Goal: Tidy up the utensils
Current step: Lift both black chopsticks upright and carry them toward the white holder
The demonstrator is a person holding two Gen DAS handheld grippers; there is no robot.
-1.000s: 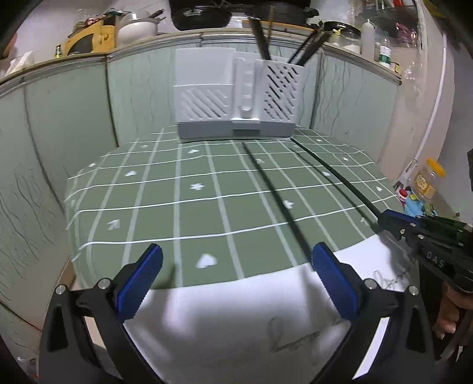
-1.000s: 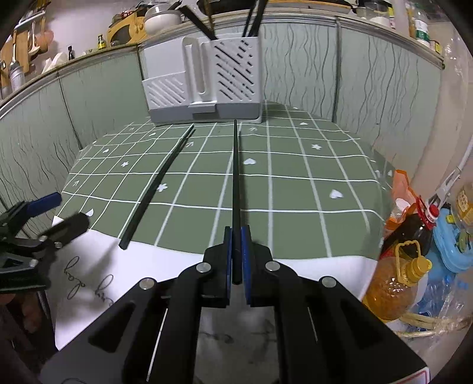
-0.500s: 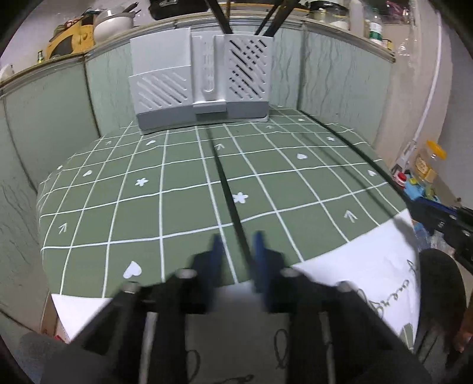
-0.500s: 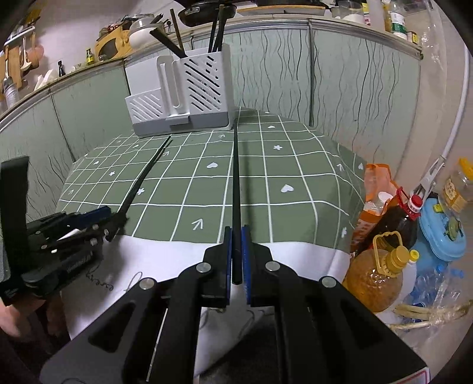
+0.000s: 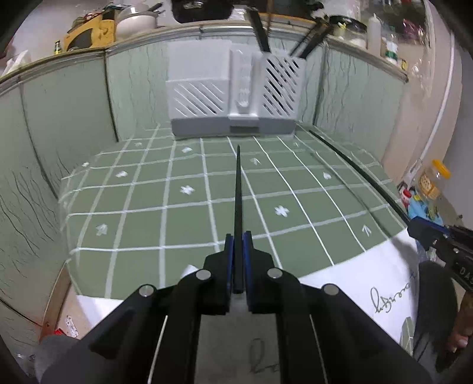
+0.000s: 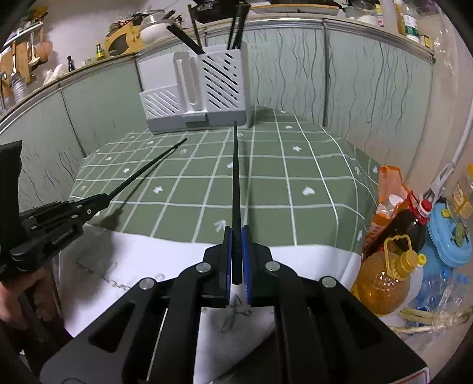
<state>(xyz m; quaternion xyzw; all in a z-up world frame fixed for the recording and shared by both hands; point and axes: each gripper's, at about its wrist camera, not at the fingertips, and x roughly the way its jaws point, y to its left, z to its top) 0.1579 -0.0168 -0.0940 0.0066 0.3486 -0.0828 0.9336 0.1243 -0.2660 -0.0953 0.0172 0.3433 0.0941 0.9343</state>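
Two hand-held grippers each hold one black chopstick over a worktop [image 5: 133,206] covered with a green cloth gridded in white. The left gripper [image 5: 238,263] has its blue-padded fingers [image 5: 228,260] clamped on a black chopstick [image 5: 238,206] after just closing on it; the stick runs straight ahead from the pads, its tip aimed at a white slotted utensil holder [image 5: 233,97] standing at the far edge of the worktop against a green panelled wall. In the right wrist view, the right gripper [image 6: 236,260] has its fingers [image 6: 246,260] pressed together on a second black chopstick [image 6: 235,183], which also points at the utensil holder [image 6: 195,94]. More dark chopsticks [image 6: 236,26] stand upright in the holder's taller right-hand compartment. The left gripper appears at the left of that view, its chopstick angled above the cloth. A white printed sheet [image 6: 142,260] covers the near edge of the worktop. Oil bottles [image 6: 384,283] stand to the right, off the worktop.
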